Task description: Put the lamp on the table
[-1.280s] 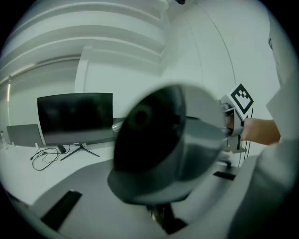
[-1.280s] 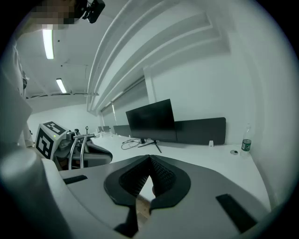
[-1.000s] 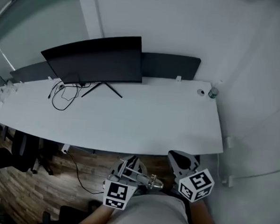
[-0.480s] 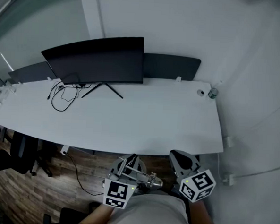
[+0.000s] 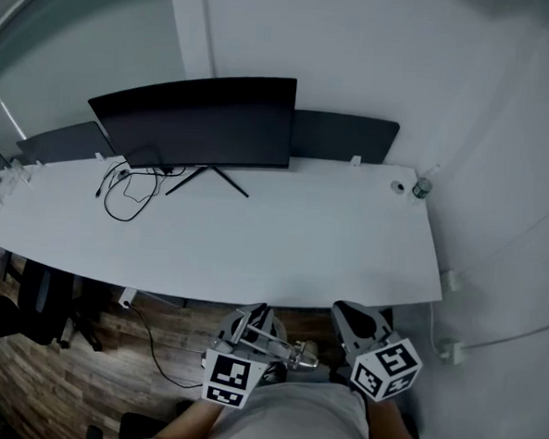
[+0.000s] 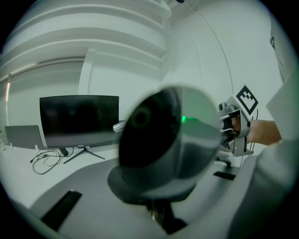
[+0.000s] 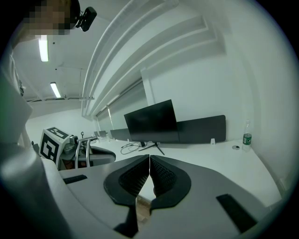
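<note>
In the left gripper view the lamp (image 6: 168, 140) fills the middle: a round grey head with a dark face and a small green light. My left gripper (image 6: 156, 212) is shut on it, its jaws mostly hidden behind the head. From the head view, the lamp's silver metal arms (image 5: 269, 337) show above the left gripper (image 5: 249, 326), below the near edge of the white table (image 5: 282, 251). My right gripper (image 5: 357, 316) is beside it, jaws shut with nothing between them (image 7: 149, 161). Both grippers are held over the floor, short of the table.
A black monitor (image 5: 202, 121) stands at the back of the table with loose cables (image 5: 128, 191) to its left. Dark divider panels (image 5: 344, 139) run behind it. A small bottle (image 5: 422, 188) sits at the back right corner. Office chairs (image 5: 28, 301) stand on the wooden floor.
The head view has shifted a little, so the table and monitor sit slightly lower and to the right. Both grippers keep their places and grips.
</note>
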